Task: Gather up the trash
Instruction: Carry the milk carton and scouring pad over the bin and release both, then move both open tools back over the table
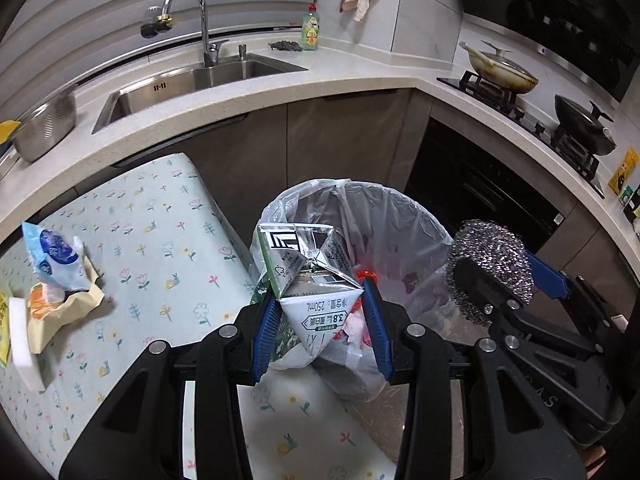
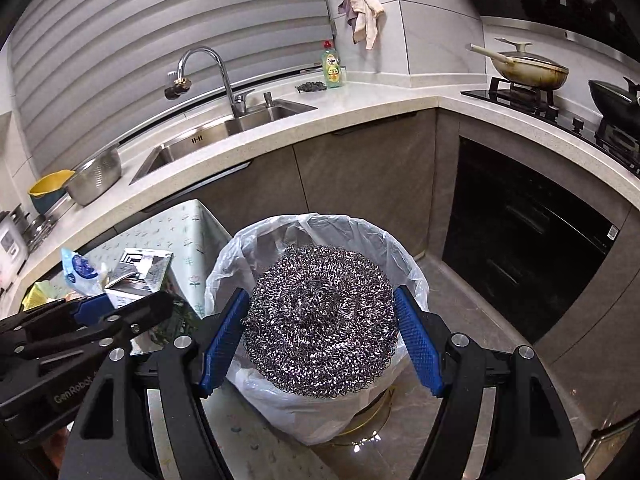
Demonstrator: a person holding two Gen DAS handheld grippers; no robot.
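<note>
two grippers over one lined bin (image 2: 320, 236): left gripper (image 1: 320, 316) jaws clamped on one carton (image 1: 308, 280), right gripper (image 2: 320, 332) jaws clamped on one scourer (image 2: 320, 320); two wrappers (image 1: 60, 276) on table (image 1: 160, 240).

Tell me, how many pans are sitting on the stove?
2. A cream pan with a glass lid sits on the far burner of the stove, and a black pan sits on the nearer burner, partly cut off by the picture's edge.

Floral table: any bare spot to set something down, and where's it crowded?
Floral table: free from the wrappers across to the edge by the bin. Crowded at its left end. Both tools sit over the bin: left with carton, right with scourer.
</note>
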